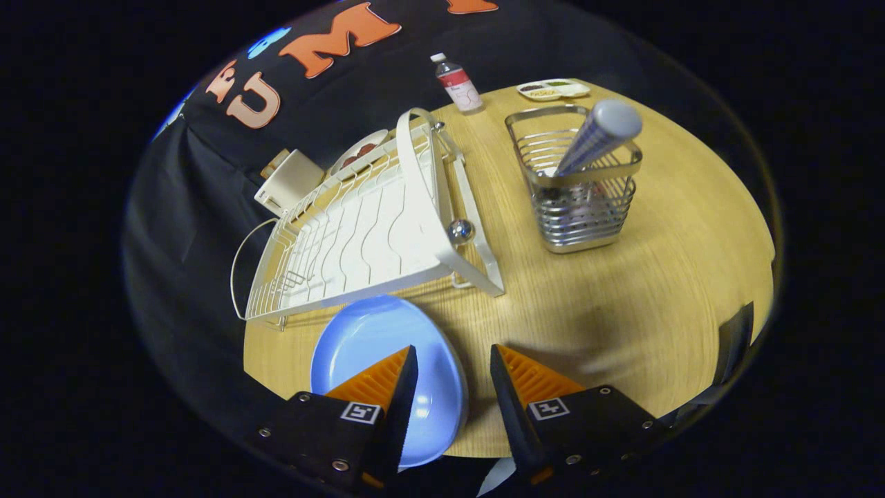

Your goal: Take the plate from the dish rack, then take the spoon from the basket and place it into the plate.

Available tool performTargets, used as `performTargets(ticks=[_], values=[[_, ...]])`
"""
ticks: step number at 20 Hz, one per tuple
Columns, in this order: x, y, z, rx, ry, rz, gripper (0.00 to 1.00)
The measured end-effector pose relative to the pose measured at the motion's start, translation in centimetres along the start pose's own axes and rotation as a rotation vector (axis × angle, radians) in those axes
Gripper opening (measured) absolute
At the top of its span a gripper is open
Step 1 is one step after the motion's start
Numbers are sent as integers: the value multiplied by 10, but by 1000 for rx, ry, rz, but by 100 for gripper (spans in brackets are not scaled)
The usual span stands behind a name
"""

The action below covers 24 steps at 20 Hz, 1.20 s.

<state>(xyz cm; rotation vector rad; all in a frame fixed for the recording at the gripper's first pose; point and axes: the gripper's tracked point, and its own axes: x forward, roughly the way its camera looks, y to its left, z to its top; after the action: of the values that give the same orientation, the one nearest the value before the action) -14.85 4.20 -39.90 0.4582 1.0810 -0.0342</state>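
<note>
Round and pale, your wooden worktop (622, 290) ends close behind the blue plate (373, 346), which lies flat at its near rim, just off the empty white dish rack (366, 228). Your jaws (449, 387) stand apart, holding nothing; the left finger hangs over the plate, the right over bare wood. The spoon (598, 135) leans in the wire basket (577, 194) at one o'clock, handle up. Judged from here, a nudge to the plate could tip it off the edge, and a high pull on the spoon may drag the light basket over. Bare wood between plate and basket gives open room; the rack's raised frame at eleven o'clock crowds your left.
</note>
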Motion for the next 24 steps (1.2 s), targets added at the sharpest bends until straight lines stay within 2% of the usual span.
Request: performTargets(ticks=[3, 7, 11, 14, 16, 19, 20, 21, 23, 24], values=[[-20, -12, 35, -18, -139, -21, 71], [-51, -37, 78, -124, -359, -93, 79], [-72, -41, 105, -309, -513, -149, 78], [-67, -36, 117, -389, -551, -147, 73], [-58, -37, 122, -408, -552, -147, 66], [-44, -47, 122, -393, -512, -159, 42], [-43, -48, 126, -381, -517, -155, 38], [-43, -46, 133, -368, -533, -151, 29], [-44, -47, 136, -362, -533, -141, 17], [-44, -49, 139, -364, -533, -142, 16]])
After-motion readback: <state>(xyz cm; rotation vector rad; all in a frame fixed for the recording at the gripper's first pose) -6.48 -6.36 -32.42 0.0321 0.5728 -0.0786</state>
